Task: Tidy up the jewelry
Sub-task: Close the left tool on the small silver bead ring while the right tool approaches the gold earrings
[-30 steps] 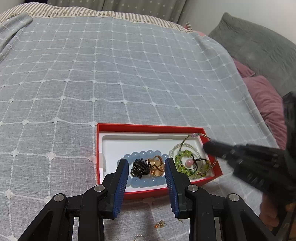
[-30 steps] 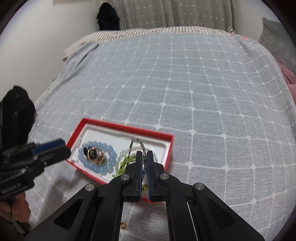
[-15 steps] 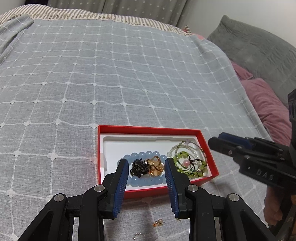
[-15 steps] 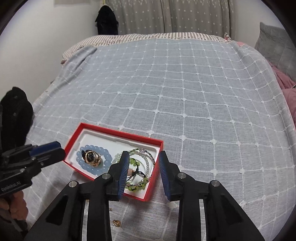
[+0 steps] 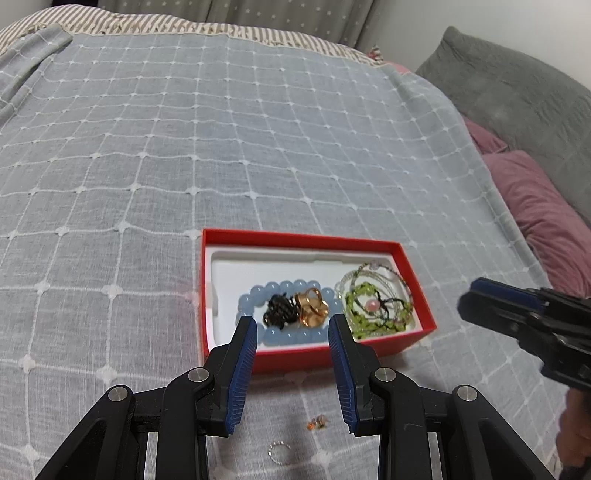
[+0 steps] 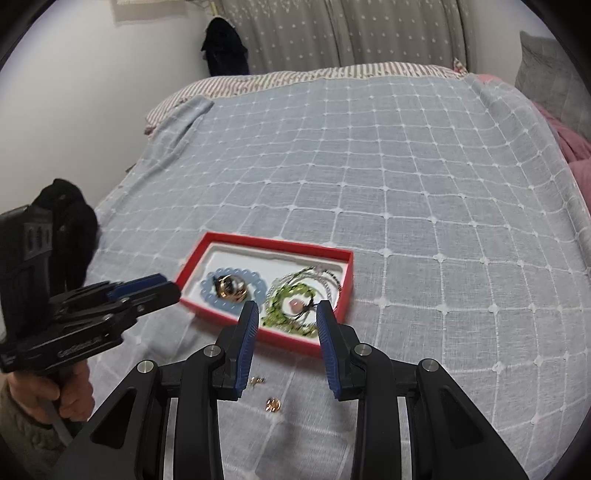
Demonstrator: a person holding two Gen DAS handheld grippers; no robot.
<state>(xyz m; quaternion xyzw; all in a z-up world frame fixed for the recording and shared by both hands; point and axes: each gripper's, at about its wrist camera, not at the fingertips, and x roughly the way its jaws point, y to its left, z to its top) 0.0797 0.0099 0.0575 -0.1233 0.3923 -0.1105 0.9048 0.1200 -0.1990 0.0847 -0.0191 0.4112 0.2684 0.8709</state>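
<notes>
A red box with a white liner lies on the bed. Inside it are a pale blue bead bracelet, a black piece, gold rings and green bead strands. My left gripper hovers open over the box's near edge with nothing between its fingers. My right gripper also stands open and empty, above the green strands. On the cover in front of the box lie a small gold piece, a silver ring and a gold ring.
A grey-blue checked cover spreads over the whole bed. Purple and grey pillows sit at the right. A striped sheet and curtains are at the far end. A hand holds the left gripper's handle.
My right gripper opened, let the green strands drop into the box, and drew back and up from it. The left gripper stayed put.
</notes>
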